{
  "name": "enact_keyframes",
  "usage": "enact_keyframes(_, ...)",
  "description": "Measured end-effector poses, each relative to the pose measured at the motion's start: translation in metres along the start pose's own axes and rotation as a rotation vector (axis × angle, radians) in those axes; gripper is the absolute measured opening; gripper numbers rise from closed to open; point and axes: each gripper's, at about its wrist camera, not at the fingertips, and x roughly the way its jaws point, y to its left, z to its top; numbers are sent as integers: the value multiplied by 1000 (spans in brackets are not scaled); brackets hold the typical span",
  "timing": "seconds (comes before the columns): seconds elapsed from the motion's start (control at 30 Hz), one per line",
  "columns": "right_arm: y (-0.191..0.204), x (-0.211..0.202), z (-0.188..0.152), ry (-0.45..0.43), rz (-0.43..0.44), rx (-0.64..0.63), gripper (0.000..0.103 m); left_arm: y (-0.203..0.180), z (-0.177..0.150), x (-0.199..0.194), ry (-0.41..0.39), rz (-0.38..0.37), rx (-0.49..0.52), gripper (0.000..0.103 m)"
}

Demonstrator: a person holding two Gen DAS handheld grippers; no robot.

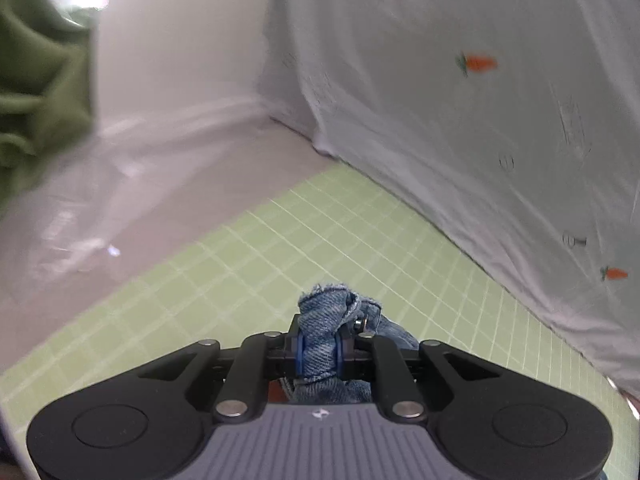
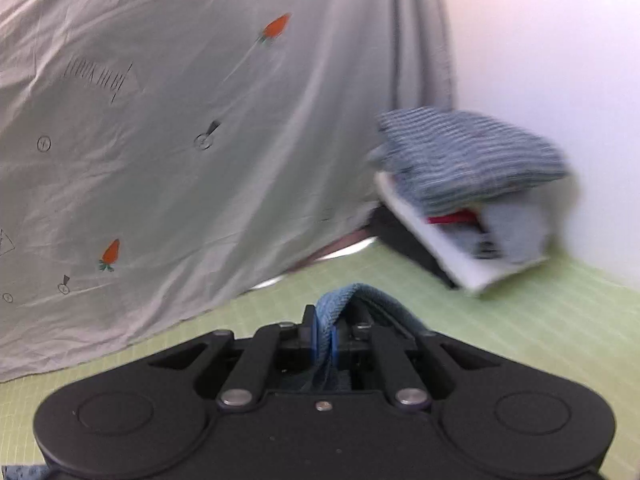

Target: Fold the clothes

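Observation:
My left gripper (image 1: pixel 319 350) is shut on a bunched fold of blue denim garment (image 1: pixel 332 308), which has a metal button beside the fingers; it is held above the green checked mat (image 1: pixel 280 248). My right gripper (image 2: pixel 325 344) is shut on another edge of blue denim (image 2: pixel 340 300), a thick hem that curves off to the right. The rest of the garment hangs below both grippers, out of sight.
A white sheet with carrot prints (image 1: pixel 480 100) (image 2: pixel 160 120) hangs along the mat's far side. A stack of folded clothes, striped one on top (image 2: pixel 468 168), sits at the right. A green cloth (image 1: pixel 36 80) hangs at the left by the white wall.

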Motion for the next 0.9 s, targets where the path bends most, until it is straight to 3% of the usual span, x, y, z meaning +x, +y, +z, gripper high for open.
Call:
enact_keyframes(0.03,9,22,0,36,7,-35,23,-4,0,17,25,16,9,25)
enact_keyframes(0.13,20,61,-7,136,-16,-47,35,-15,-3,47,107,70,43,42)
enact_keyframes(0.17,21,64,-8,142,-13,-31,40,-14,-6,46,116,78,39,51)
enact_keyframes(0.2,18,61,-10,137,-22,-10,51,-10,-9,42,121,76,26,65)
enact_keyframes(0.23,13,56,-14,133,-41,14,60,-5,-12,36,128,66,7,73)
enact_keyframes(0.27,9,51,-17,128,-61,37,62,1,-15,30,136,53,-18,79)
enact_keyframes(0.43,-28,20,-42,165,-149,92,67,21,-29,18,219,-10,-86,83)
enact_keyframes(0.57,-63,20,-68,275,-216,249,69,23,-44,29,305,-43,-117,84)
enact_keyframes(0.67,-78,21,-88,336,-251,352,70,19,-45,33,318,-75,-126,84)
enact_keyframes(0.8,-75,26,-105,378,-272,344,81,15,-47,39,329,-76,-112,84)
enact_keyframes(0.87,-74,33,-111,380,-265,339,79,13,-48,44,334,-84,-119,82)
enact_keyframes(0.9,-74,36,-114,378,-260,337,68,12,-49,46,334,-88,-124,74)
